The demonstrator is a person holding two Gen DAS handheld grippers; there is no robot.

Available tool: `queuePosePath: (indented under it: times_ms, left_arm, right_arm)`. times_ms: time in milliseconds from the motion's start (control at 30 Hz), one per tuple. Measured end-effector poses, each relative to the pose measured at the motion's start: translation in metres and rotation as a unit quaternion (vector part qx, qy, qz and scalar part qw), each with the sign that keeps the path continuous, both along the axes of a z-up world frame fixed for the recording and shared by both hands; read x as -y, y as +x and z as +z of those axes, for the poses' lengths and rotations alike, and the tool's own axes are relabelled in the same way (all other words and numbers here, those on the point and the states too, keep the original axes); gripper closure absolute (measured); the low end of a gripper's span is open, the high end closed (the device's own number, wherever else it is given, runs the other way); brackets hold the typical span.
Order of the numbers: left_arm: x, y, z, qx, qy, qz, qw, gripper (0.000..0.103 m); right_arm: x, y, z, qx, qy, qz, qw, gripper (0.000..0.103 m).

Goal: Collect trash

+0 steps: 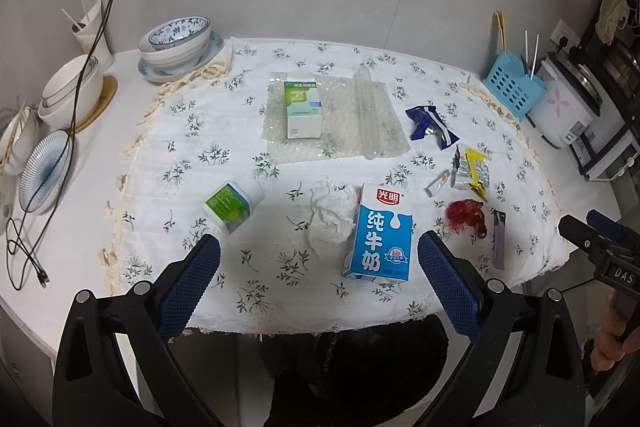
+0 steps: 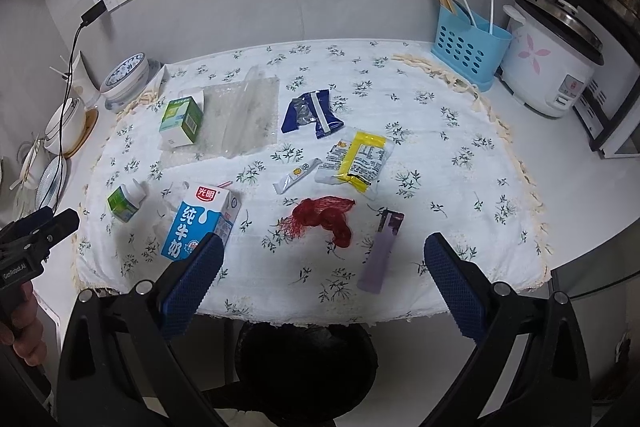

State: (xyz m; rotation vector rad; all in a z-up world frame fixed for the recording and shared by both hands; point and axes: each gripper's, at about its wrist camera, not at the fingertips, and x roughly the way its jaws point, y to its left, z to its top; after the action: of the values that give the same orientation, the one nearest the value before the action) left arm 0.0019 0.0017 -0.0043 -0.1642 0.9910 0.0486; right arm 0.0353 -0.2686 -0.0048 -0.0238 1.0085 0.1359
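Nearest to us, below the table's near edge, sits a dark bin point(image 2: 306, 367), and both tools hang above it with nothing in them: our left gripper point(image 1: 319, 277) and our right gripper point(image 2: 324, 277) each stand with jaws spread wide.

Just past the edge, the trash lies scattered on the flowered tablecloth point(image 2: 460, 187). The blue milk carton point(image 1: 380, 237) lies on its side nearest the left tool; we judge it light and stiff, best pinched across its flat faces. Touching its left side is a crumpled tissue point(image 1: 332, 219), soft and nearly weightless, so any bunch of it will do. Left of that lies a small green-labelled bottle point(image 1: 230, 207), smooth and likely to roll. In front of the right tool lie a red mesh net point(image 2: 324, 219), limp and snaggy, and a flat lilac wrapper point(image 2: 382, 253), thin and hard to lift off cloth. Farther on sit a yellow packet point(image 2: 358, 161), a small tube point(image 2: 298, 175) and a blue foil wrapper point(image 2: 310, 113), all light and slippery. Beyond, a green box point(image 1: 304, 109) rests on bubble wrap point(image 1: 360, 115).

The cloth may drag. Bowls point(image 1: 176, 41) stand far left, a blue utensil holder point(image 2: 468, 45) and rice cooker point(image 2: 552, 67) far right, against a grey tiled wall.
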Motion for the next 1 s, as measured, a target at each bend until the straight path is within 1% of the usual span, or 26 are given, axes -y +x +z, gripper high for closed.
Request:
queuePosePath:
  times_ms: [167, 633, 1000]
  left_arm:
    - [0.0000, -0.0015, 0.0002, 0.001, 0.004, 0.002, 1.0000, 0.006]
    - [-0.0021, -0.0083, 0.0016, -0.001, 0.013, 0.005, 0.9999, 0.006]
    - [-0.0025, -0.0076, -0.0001, -0.012, 0.019, 0.008, 0.9997, 0.006]
  right_arm:
    - [-0.0007, -0.0014, -0.0002, -0.004, 0.006, 0.001, 1.000, 0.007]
    - [-0.0049, -0.0055, 0.0021, 0.002, -0.001, 0.011, 1.000, 0.007]
    - [-0.0027, -0.0060, 0.0015, 0.001, -0.001, 0.010, 1.000, 0.007]
